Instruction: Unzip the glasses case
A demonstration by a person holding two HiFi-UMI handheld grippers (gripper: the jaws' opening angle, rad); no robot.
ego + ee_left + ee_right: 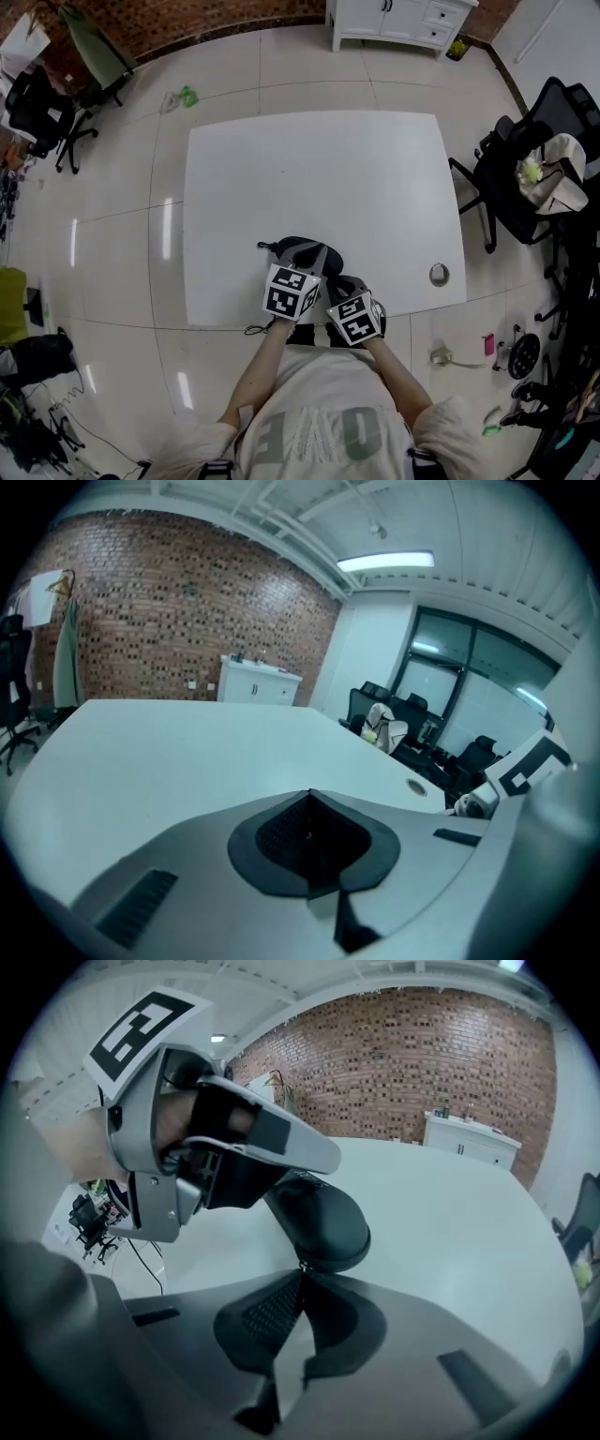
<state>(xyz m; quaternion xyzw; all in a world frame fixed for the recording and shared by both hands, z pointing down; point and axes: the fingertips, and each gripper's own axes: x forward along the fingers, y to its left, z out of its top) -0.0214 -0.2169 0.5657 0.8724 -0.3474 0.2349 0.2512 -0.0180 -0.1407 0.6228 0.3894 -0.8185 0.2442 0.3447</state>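
the right gripper is clenched at its tips on a small zip pull, which sits at the nearest rounded end of the glasses case. the left gripper has its pads pressed together with nothing showing between them. from the right gripper view its dark fingers reach out over the top of the case, and a hand fills its grey handle under the marker cube. whether those fingers actually touch the case cannot be told.

there is one case, black and oval. it lies at the near edge of the white table, about midway along that edge and just ahead of the person. its long axis runs roughly along the near edge, with the right end toward the right gripper's tips and the left end hidden under the left gripper. the two grippers crowd that spot side by side, close together.

the only other thing on the table is one round cap, near the near right corner and well apart from the case. on the floor stand one white cabinet beyond the far edge, one black chair off the far left corner, and another black chair by the right edge with a pale bag on it. a brick wall runs behind.
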